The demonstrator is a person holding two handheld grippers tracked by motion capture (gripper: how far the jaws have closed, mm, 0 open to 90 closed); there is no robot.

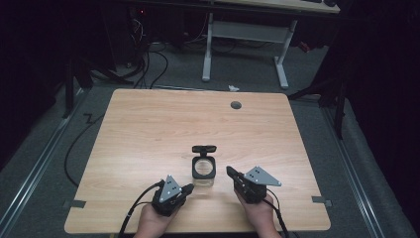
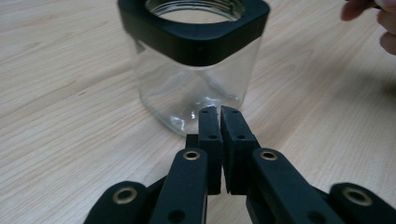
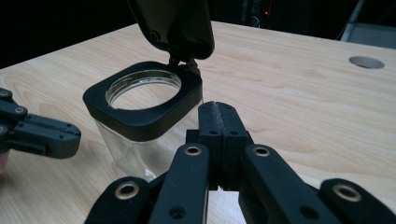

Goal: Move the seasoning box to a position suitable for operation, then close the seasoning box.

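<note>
- Dark room surrounded a pale wooden counter (image 1: 148, 129) with a grey grommet hole (image 1: 236, 105) near its far edge.
- Glass jar (image 1: 203, 170) stood near the counter's front middle, its black hinged lid (image 3: 175, 25) flipped up.
- Left hand-held gripper (image 1: 186, 190) pointed at the jar from just beside it, jaws clenched on nothing.
- Right hand-held gripper (image 1: 232, 172) sat just right of the jar, jaws likewise pressed together, empty.
</note>
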